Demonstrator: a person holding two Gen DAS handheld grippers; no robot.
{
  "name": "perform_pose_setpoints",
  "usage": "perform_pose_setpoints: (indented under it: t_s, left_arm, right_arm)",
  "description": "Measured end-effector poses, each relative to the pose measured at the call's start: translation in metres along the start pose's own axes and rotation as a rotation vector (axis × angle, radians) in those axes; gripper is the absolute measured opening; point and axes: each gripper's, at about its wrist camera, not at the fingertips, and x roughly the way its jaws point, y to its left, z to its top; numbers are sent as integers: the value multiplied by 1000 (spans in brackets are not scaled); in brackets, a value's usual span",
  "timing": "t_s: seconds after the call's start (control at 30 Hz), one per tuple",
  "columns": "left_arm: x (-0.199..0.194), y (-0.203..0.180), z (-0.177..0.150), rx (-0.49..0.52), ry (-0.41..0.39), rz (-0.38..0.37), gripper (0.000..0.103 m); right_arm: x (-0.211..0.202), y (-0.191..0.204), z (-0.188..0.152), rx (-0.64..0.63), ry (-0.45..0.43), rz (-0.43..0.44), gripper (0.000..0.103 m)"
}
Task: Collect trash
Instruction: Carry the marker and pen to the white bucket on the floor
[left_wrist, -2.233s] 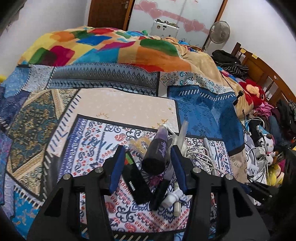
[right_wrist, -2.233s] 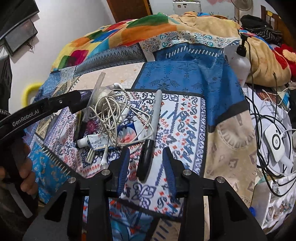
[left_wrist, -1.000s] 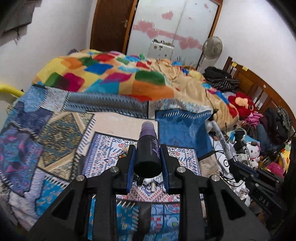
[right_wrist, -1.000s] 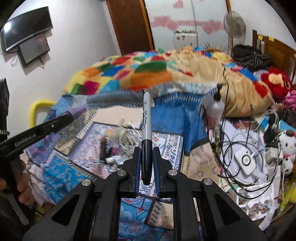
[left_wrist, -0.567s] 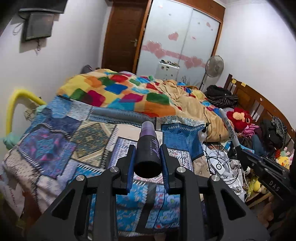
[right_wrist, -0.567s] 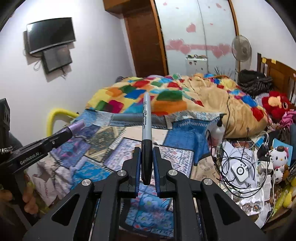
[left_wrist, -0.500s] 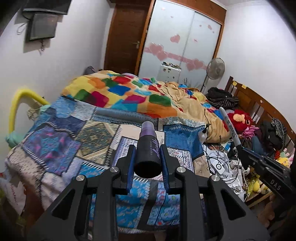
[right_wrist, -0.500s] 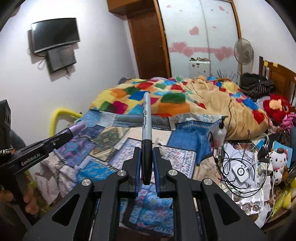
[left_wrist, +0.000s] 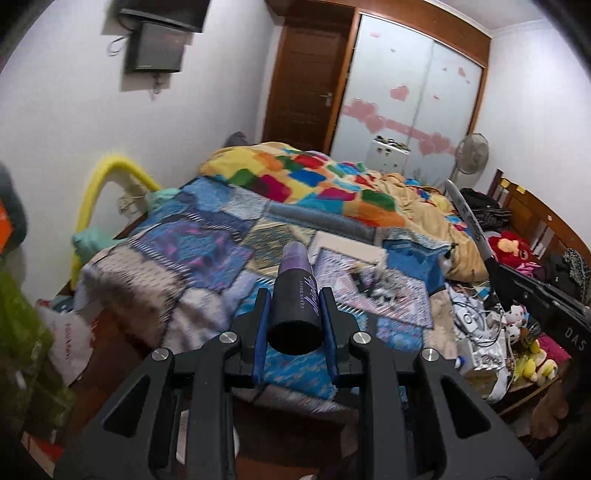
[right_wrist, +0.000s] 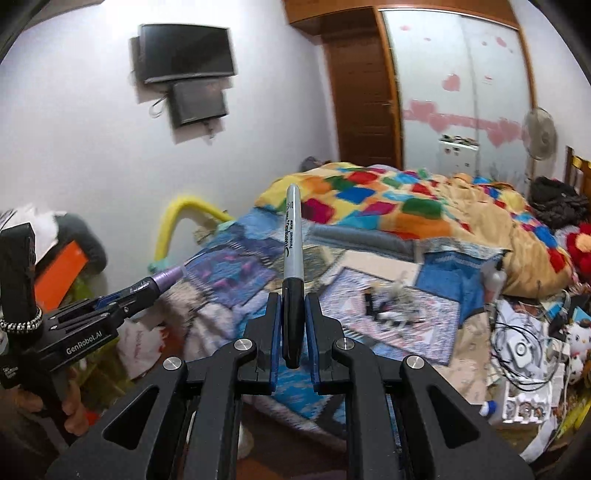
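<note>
Left wrist view has the left gripper (left_wrist: 295, 325) clamped by its blue pads on a black cylindrical cosmetic bottle with a purple cap (left_wrist: 295, 295), which points away toward the bed, the cap at the far end and the round black base toward the camera. Beyond it lies the patchwork bedspread in blue and purple patterns (left_wrist: 192, 247), with a bright multicoloured quilt (left_wrist: 314, 177) farther back and a small heap of leftover clutter (left_wrist: 373, 284) on the near right part of the bed. Right wrist view shows the right gripper (right_wrist: 293, 332) closed tight on a grey permanent marker with a black cap (right_wrist: 293, 266), standing nearly upright between the pads, black cap down. At far left in that view a hand (right_wrist: 72, 406) grips the other tool's handle, and a yellow foam tube (right_wrist: 177, 218) arches by the white wall
</note>
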Motion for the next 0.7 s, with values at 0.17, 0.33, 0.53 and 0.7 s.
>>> perform_pose_setpoints:
  t_s: [0.17,0.33,0.53,0.7]
  left_arm:
    - [-19,42,-32,-44,20,73,25]
    - [-27,83,-67,-105,67,132,25]
    - [-17,129,-109,-188,154,176,25]
    - [11,159,-146,-269,252,199,25]
  right_arm:
    - [14,42,-14,-72,53,84,12]
    - [33,83,-34,-134,122,163,12]
    - [70,129,-68,-220,264,234,12]
    - [107,151,-101,-261,406,264,12]
